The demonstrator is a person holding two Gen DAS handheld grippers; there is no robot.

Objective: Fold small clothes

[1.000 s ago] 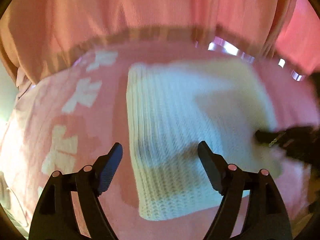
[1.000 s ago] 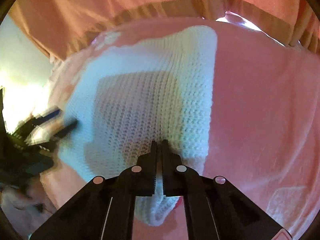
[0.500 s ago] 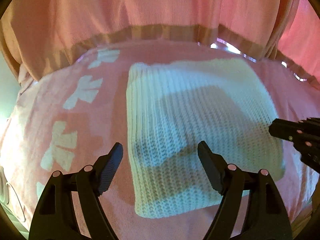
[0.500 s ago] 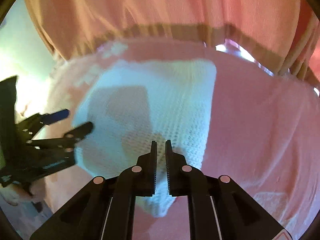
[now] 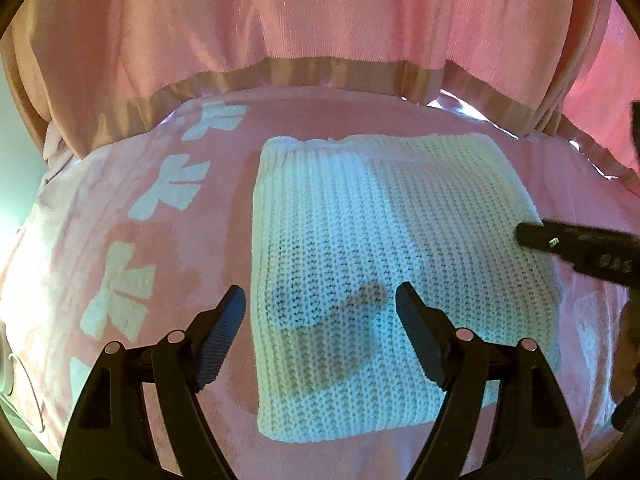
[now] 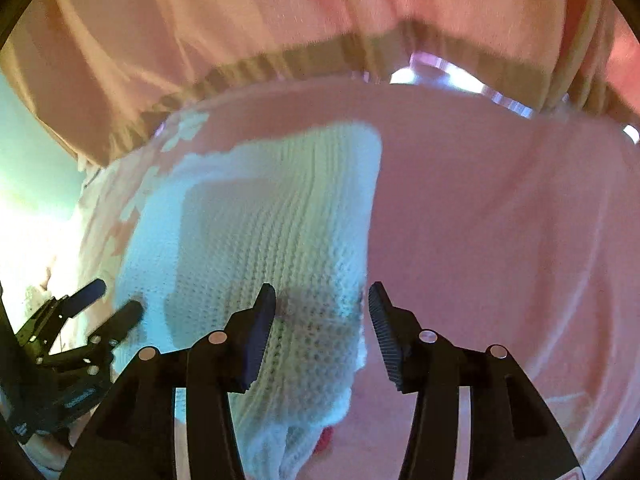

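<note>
A pink cloth (image 5: 120,184) with pale bow prints covers the surface, and a pink curtain (image 5: 320,20) hangs behind it. On the cloth lies the knit (image 5: 360,240), a white garment folded into a rough rectangle, flat and about in the middle of the left wrist view. The left hand-held gripper (image 5: 320,312) hovers over the knit's near left edge with its jaws wide apart and nothing between them. The right hand-held gripper (image 6: 322,308) has just been opening; its jaws now stand apart over the knit's near right corner, the fabric showing below the gap but not pinched. The step in hand looks like letting go after a fold. To do it well, I would lift the right gripper straight off so no stitch drags with a finger, then check that the edges line up and press any lifted corner flat before the next fold. No containers are in view.
</note>
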